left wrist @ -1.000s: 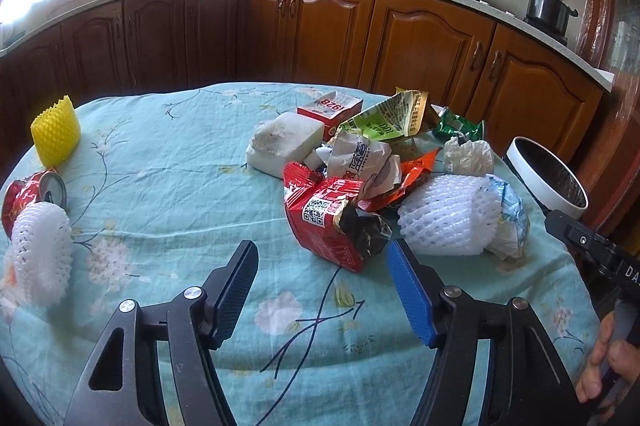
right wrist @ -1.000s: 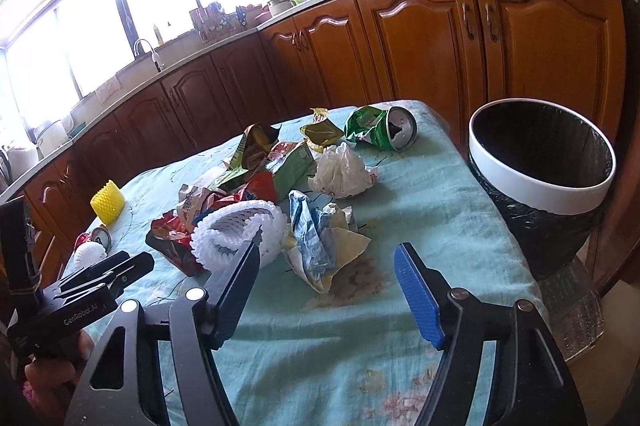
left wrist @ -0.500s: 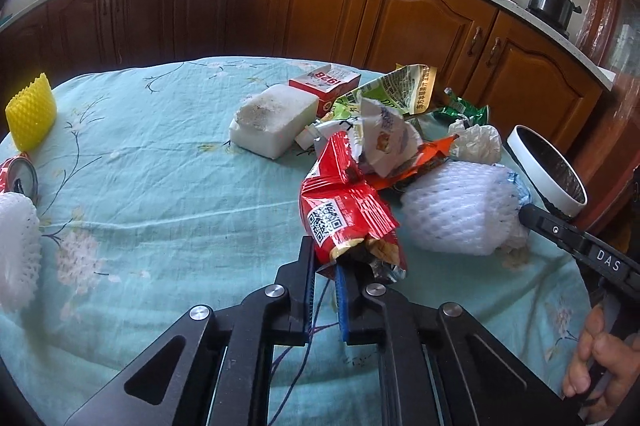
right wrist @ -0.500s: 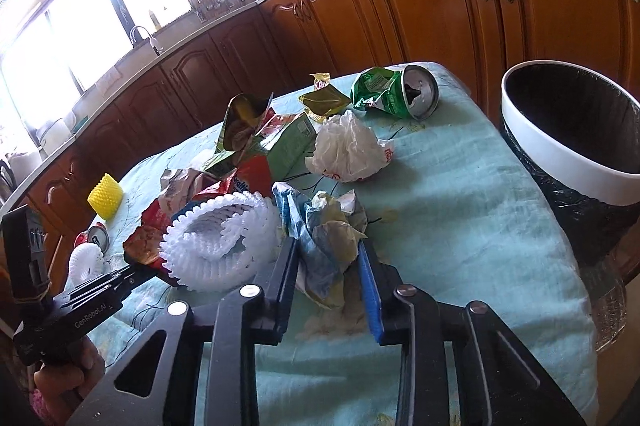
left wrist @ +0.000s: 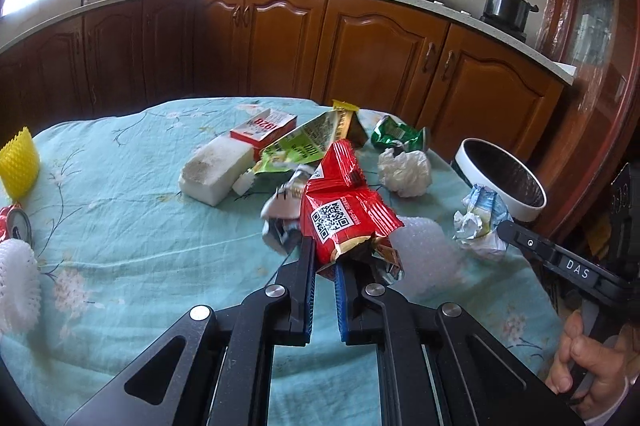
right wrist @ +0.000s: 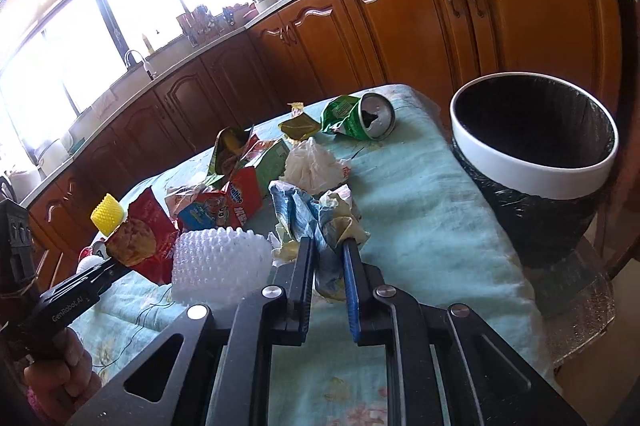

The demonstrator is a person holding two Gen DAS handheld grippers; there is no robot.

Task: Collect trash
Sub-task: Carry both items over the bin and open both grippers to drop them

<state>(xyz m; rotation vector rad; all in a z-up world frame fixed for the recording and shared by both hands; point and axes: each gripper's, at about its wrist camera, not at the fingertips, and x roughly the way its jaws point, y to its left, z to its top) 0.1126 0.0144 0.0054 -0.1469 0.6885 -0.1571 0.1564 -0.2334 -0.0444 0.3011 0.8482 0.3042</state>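
Note:
My left gripper [left wrist: 325, 253] is shut on a red snack wrapper [left wrist: 340, 202] with a QR code and holds it above the table; it also shows in the right wrist view [right wrist: 144, 238]. My right gripper [right wrist: 329, 246] is shut on a crumpled blue-and-white wrapper [right wrist: 308, 218], lifted off the cloth; it shows in the left wrist view [left wrist: 482, 222]. The white-rimmed trash bin [right wrist: 536, 170] with a black liner stands off the table's right edge, also in the left wrist view [left wrist: 504, 178].
On the teal tablecloth [left wrist: 120, 226] lie a white foam net [right wrist: 220, 266], a white foam block [left wrist: 216, 170], a red box [left wrist: 264, 126], a green wrapper [left wrist: 308, 142], a crushed green can [right wrist: 360, 118], a crumpled tissue [left wrist: 404, 172], a yellow foam net [left wrist: 18, 162] and a red can [left wrist: 14, 226].
Both grippers closed on their wrappers and have lifted them off the table. The right gripper has moved nearer the bin.

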